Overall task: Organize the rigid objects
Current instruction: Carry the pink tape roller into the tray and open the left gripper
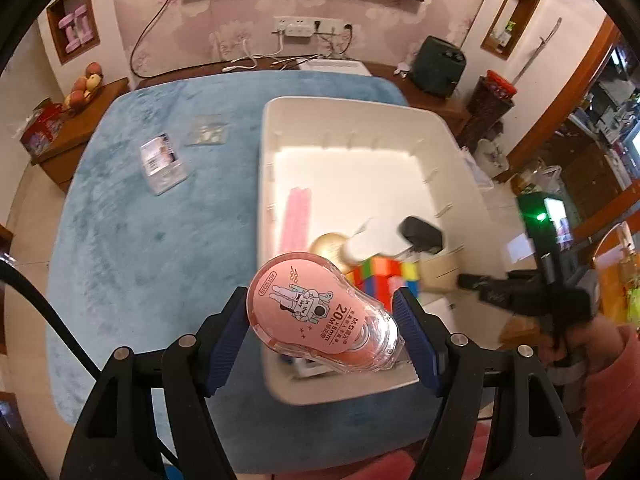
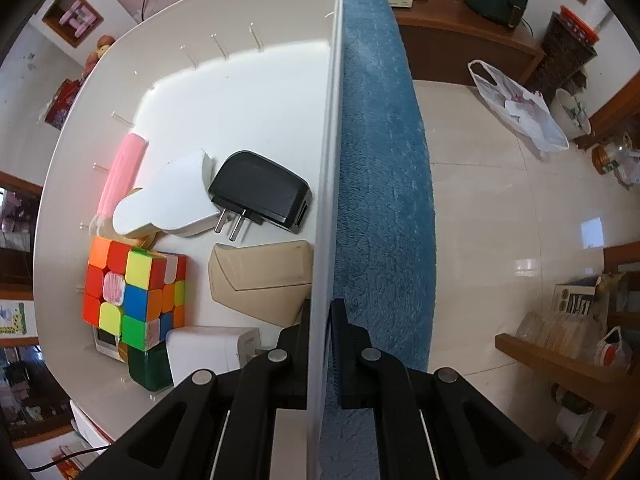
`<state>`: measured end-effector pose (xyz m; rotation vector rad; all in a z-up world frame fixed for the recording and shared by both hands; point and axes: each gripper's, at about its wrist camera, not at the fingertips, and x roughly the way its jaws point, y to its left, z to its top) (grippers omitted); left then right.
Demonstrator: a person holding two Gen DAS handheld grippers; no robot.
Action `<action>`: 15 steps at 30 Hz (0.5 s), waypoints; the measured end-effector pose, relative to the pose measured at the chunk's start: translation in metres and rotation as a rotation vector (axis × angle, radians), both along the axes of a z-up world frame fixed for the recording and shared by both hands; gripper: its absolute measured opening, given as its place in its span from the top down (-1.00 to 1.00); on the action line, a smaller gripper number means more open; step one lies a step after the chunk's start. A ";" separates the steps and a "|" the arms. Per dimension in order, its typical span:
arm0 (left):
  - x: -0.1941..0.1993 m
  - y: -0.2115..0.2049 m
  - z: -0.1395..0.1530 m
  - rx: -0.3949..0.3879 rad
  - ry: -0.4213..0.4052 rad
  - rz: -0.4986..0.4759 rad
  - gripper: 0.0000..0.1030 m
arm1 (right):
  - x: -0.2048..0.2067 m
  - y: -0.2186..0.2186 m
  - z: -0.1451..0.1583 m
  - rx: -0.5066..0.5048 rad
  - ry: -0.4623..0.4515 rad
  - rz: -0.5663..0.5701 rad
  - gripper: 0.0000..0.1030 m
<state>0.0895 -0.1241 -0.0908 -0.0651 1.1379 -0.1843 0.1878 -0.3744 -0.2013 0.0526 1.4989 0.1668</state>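
Observation:
My left gripper [image 1: 320,298] is shut on a pink correction tape dispenser [image 1: 316,312], its blue pads [image 1: 228,320] pressing the clear case from both sides. It hangs over the near left corner of the white bin [image 1: 352,120]. The bin holds a colourful puzzle cube [image 2: 136,292], a black charger [image 2: 260,192], a white plug [image 2: 168,200], a beige box [image 2: 264,276], a pink bar [image 2: 124,168] and a white box [image 2: 208,352]. My right gripper [image 2: 320,308] is shut on the bin's right wall [image 2: 324,160]. It appears blurred [image 1: 480,284] in the left wrist view.
The bin stands on a blue plush cloth [image 1: 140,240]. Two flat packets [image 1: 162,164] [image 1: 208,134] lie on the cloth left of the bin. A wooden bench with fruit [image 1: 86,84] runs behind. Tiled floor [image 2: 500,200] lies past the cloth's right edge.

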 end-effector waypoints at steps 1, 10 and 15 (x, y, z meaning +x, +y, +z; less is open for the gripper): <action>0.002 -0.004 -0.001 -0.005 -0.002 0.002 -0.46 | 0.000 0.001 0.000 -0.001 -0.002 0.005 0.87; 0.014 -0.030 -0.013 -0.049 0.018 0.032 -0.46 | -0.001 0.003 0.002 0.003 -0.006 0.029 0.86; 0.015 -0.034 -0.014 -0.041 0.026 0.039 -0.46 | 0.000 0.001 0.002 0.010 -0.006 0.025 0.85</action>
